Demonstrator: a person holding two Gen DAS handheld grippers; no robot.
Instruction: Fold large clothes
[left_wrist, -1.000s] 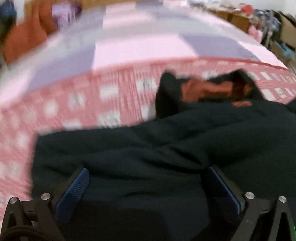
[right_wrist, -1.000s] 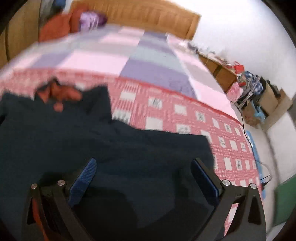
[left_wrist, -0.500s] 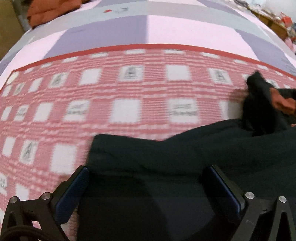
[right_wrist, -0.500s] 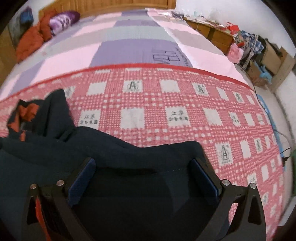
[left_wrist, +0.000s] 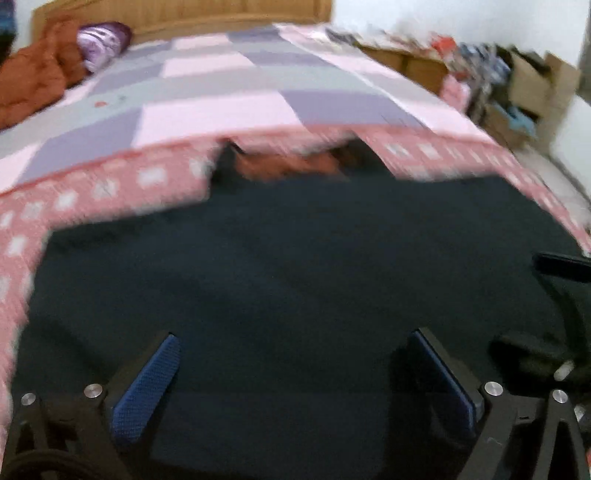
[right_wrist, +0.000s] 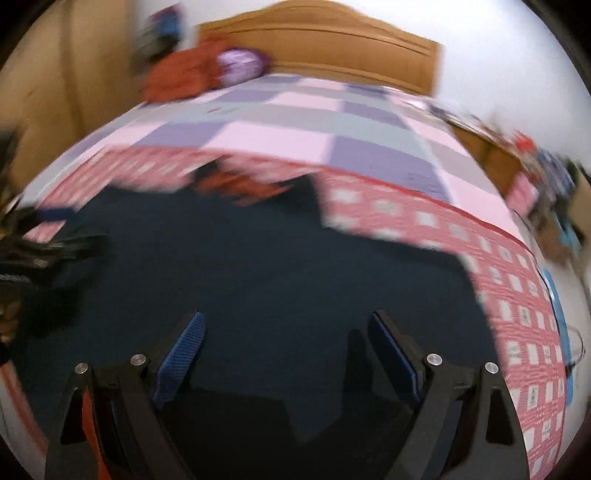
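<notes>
Both views are swinging back toward the garment's centre: we are holding left gripper (left_wrist: 291, 365) and right gripper (right_wrist: 286, 347) unclenched above the dark garment (left_wrist: 295, 266) on the bed (left_wrist: 221, 92), sleeves appearing folded.

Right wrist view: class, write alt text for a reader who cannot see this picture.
An open right gripper hangs over a dark navy garment spread on a bed, orange lining showing at its far edge. The bedding is red checked near, pink and purple patchwork beyond, with a wooden headboard; the picture is motion-blurred.
</notes>
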